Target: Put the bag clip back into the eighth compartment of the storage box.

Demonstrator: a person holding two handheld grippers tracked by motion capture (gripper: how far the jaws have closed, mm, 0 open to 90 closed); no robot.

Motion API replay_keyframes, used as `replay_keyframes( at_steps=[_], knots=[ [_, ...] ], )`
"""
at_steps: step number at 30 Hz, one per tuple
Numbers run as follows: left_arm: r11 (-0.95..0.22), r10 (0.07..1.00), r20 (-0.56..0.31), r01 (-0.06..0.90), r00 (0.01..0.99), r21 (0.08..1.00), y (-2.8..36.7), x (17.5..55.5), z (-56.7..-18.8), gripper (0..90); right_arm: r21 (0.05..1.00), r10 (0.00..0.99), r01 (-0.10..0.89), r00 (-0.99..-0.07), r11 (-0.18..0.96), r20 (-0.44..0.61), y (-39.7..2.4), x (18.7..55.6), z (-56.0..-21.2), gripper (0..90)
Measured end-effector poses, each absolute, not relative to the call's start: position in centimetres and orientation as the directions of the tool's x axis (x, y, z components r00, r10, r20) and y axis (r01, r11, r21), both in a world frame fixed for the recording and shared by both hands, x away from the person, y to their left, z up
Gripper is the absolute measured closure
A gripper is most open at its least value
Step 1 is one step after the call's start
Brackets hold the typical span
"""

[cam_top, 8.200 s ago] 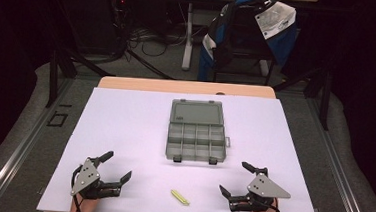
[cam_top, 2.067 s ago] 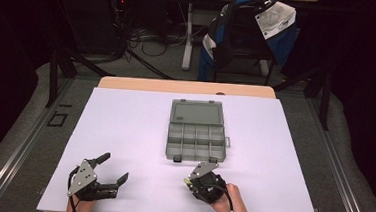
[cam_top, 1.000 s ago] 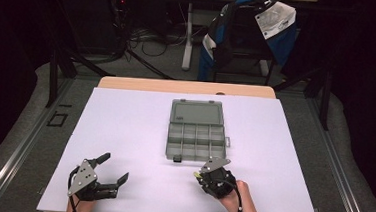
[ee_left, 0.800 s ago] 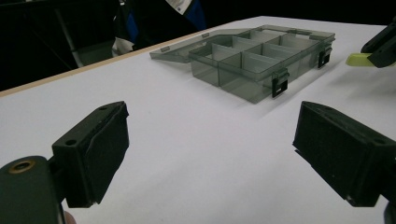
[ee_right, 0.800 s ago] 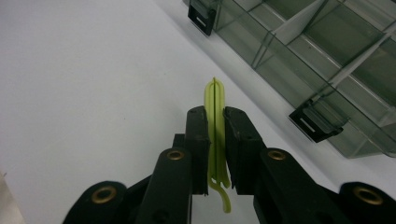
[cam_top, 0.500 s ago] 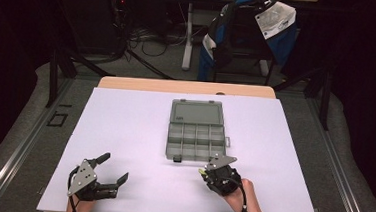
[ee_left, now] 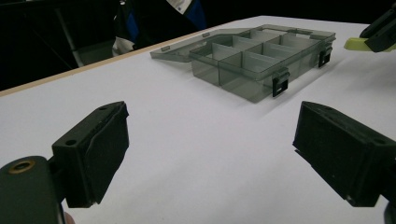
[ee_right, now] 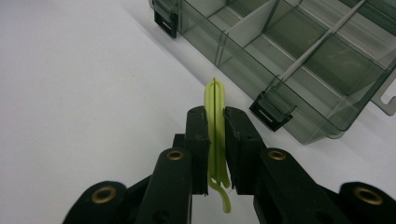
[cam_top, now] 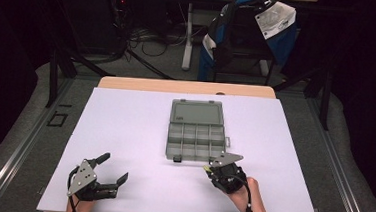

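Note:
A slim yellow-green plastic clip (ee_right: 214, 93) stands pinched between the black jaws of my right gripper (ee_right: 215, 114), its tip sticking out past them. That gripper (cam_top: 210, 169) hovers just off the front right corner of a grey see-through compartment box (cam_top: 196, 131), whose lid lies open behind it. The box's front latches (ee_right: 272, 111) are close ahead of the clip. My left gripper (cam_top: 115, 167) rests near the front left of the white table sheet (cam_top: 124, 121), jaws wide apart with nothing between them (ee_left: 210, 154). In the left gripper view the box (ee_left: 261, 56) and the clip (ee_left: 357, 44) lie off to the right.
The box's several compartments look bare. Behind the table's far wooden edge (cam_top: 187, 87) stand a chair with a blue and black jacket (cam_top: 251, 30) and floor cables (cam_top: 145, 38). Dark rails run along both sides of the table.
My right gripper went from the front right to the clip at the front centre, took hold of it, then carried it right and up to the box's front corner. The left gripper stayed put.

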State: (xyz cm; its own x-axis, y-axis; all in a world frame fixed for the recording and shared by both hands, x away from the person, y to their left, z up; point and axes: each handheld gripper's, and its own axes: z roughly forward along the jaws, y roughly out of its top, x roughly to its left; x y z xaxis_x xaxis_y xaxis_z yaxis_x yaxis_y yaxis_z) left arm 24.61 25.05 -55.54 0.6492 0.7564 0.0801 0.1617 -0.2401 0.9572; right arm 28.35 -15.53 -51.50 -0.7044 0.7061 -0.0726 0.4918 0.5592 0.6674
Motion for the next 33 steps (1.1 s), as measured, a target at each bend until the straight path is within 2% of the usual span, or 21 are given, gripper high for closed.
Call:
replay_keyframes(
  at_steps=[33],
  knots=[
    [-0.234, 0.744, 0.078, 0.150, 0.664, 0.961, 24.9, 24.6, -55.5, 10.1, 0.689, 0.750, 0.505, -0.656, 0.520, -0.086, -17.5, 29.2, -50.5, 80.3]
  ],
)
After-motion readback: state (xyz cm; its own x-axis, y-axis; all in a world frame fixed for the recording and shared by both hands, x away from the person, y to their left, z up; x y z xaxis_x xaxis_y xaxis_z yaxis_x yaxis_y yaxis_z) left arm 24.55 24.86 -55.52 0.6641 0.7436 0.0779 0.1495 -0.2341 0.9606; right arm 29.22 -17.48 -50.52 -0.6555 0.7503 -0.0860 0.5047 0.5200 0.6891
